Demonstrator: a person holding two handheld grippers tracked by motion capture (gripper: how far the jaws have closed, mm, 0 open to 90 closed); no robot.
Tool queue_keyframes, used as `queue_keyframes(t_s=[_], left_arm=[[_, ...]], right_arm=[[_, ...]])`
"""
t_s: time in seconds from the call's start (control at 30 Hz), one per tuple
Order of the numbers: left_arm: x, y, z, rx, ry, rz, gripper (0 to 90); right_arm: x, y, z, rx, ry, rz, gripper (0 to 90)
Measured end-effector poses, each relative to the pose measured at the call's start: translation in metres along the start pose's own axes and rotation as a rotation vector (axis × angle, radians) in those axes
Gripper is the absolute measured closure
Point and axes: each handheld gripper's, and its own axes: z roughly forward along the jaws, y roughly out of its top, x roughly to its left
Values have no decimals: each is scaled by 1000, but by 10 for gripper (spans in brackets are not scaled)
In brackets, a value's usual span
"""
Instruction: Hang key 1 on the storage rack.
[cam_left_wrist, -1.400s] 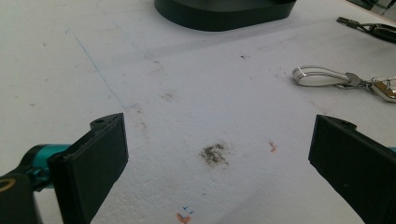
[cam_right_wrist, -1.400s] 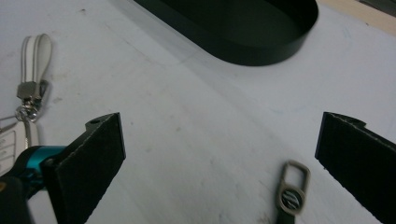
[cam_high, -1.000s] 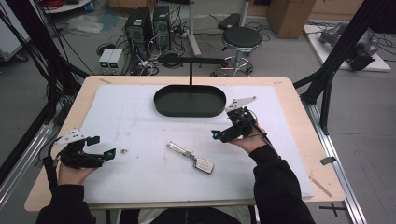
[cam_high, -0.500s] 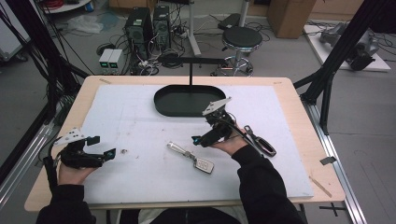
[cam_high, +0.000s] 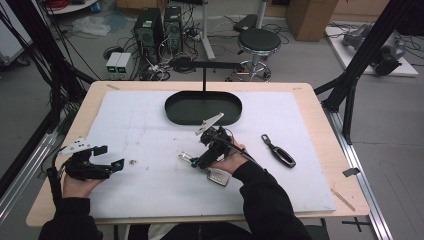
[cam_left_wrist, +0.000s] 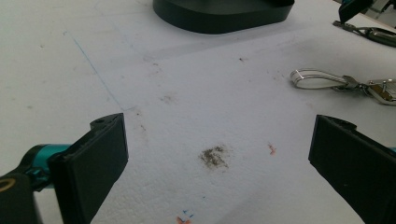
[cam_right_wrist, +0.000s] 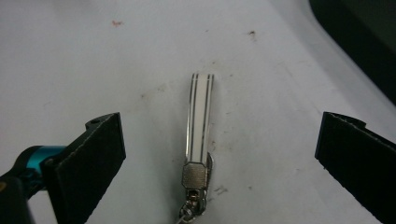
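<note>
A keychain lies on the white mat (cam_high: 150, 130): a silver strap (cam_high: 185, 156) joined to a small fob (cam_high: 218, 176). My right gripper (cam_high: 200, 152) hovers open over the strap. In the right gripper view the strap (cam_right_wrist: 198, 121) lies lengthwise between the two wide-apart jaws of the right gripper (cam_right_wrist: 219, 140), touching neither. My left gripper (cam_high: 110, 157) rests open near the mat's left front, holding nothing. In the left gripper view, the left gripper (cam_left_wrist: 219, 140) frames bare stained mat, with the strap (cam_left_wrist: 317, 79) off to the right.
A black oval tray (cam_high: 203, 107) stands at the back middle on a thin post, its rim also showing in the gripper views (cam_left_wrist: 224, 9) (cam_right_wrist: 359, 28). A black car key (cam_high: 278, 150) lies right of my right hand. Wooden table edges (cam_high: 320, 115) border the mat.
My right gripper has moved left and toward me, from beside the tray to over the silver strap. The black car key now lies uncovered to its right. The left gripper stayed put.
</note>
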Motion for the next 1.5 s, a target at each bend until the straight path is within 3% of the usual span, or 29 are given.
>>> queue_keyframes(t_s=[0.17, 0.2, 0.33, 0.53, 0.63, 0.67, 0.8, 0.83, 0.93, 1.03, 1.13, 1.3, 1.43, 1.5], left_arm=[[0, 0, 0, 0, -1, 0, 51], [0, 0, 0, 0, 0, 1, 51], [0, 0, 0, 2, -2, 2, 51], [0, 0, 0, 3, -5, 3, 51], [0, 0, 1, 5, -5, 3, 51], [0, 0, 1, 4, -6, 4, 51], [0, 0, 1, 7, -4, 5, 51], [0, 0, 1, 7, -4, 5, 51], [0, 0, 1, 11, -1, 4, 51], [0, 0, 0, 6, -3, 1, 51], [0, 0, 0, 4, -2, -1, 51], [-1, 0, 0, 5, -3, 3, 51], [-1, 0, 0, 5, -2, 4, 51], [-1, 0, 0, 5, -2, 3, 51]], right_arm=[[6, 0, 11, 53, 3, -22, 75], [9, 0, 16, 83, 2, -37, 221], [12, -2, 24, 137, -37, -53, 345], [14, -1, 27, 141, -45, -61, 467], [15, -2, 31, 159, 0, -51, 546], [15, -2, 33, 170, -7, -54, 546], [18, -3, 38, 193, -27, -65, 714], [18, -3, 38, 193, -27, -65, 714], [21, -4, 37, 158, -50, -109, 747], [22, -5, 34, 127, -49, -110, 750], [16, -6, 21, 24, -25, -60, 752], [9, -7, 8, -33, -9, -15, 753], [-2, -8, -13, -123, 28, 62, 754], [-5, -8, -16, -138, 29, 65, 755]])
